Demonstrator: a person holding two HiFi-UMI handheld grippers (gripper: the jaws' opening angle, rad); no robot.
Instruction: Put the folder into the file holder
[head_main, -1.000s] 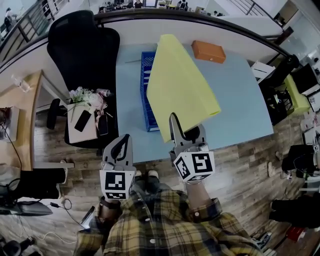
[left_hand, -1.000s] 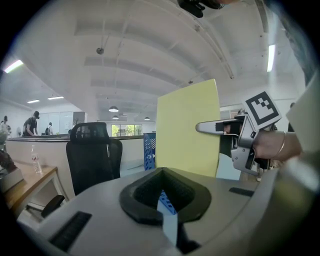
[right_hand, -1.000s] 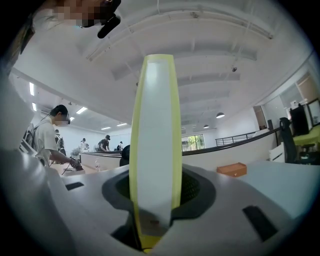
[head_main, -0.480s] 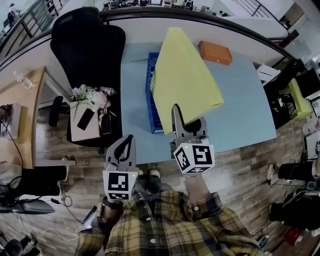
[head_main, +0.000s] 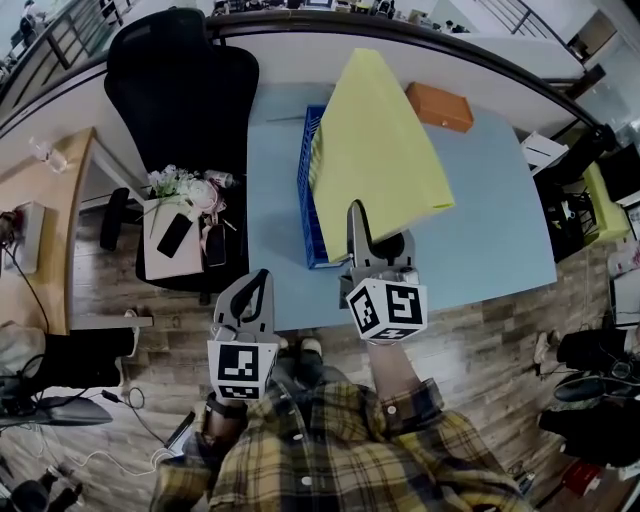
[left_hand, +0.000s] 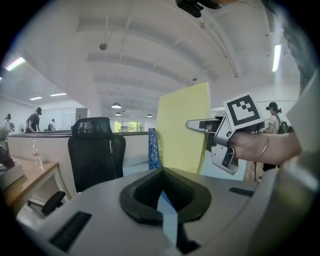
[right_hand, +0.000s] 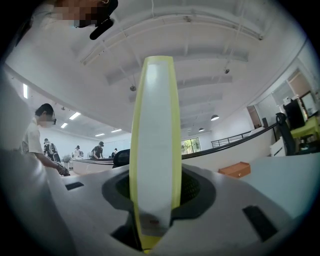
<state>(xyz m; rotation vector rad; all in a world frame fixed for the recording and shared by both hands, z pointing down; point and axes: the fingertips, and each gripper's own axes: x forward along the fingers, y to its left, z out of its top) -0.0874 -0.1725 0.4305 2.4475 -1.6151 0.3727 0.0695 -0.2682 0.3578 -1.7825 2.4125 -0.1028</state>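
Observation:
A large yellow folder (head_main: 378, 150) stands upright on edge above the light blue table (head_main: 480, 230), with my right gripper (head_main: 360, 215) shut on its near lower edge. In the right gripper view the folder (right_hand: 154, 150) runs edge-on between the jaws of the right gripper (right_hand: 152, 200). The blue file holder (head_main: 308, 190) stands on the table just left of the folder and is partly hidden by it. My left gripper (head_main: 255, 280) hangs in front of the table's near edge, shut and holding nothing. In the left gripper view the folder (left_hand: 182, 130) and holder (left_hand: 153, 150) lie ahead.
An orange box (head_main: 440, 107) lies at the table's far right. A black office chair (head_main: 185, 90) stands left of the table. Beside the chair is a small stand (head_main: 180, 230) with flowers and a phone. Wooden floor lies below the table's near edge.
My right gripper has carried the folder a little farther out over the table, beside the file holder. The left gripper has stayed where it was.

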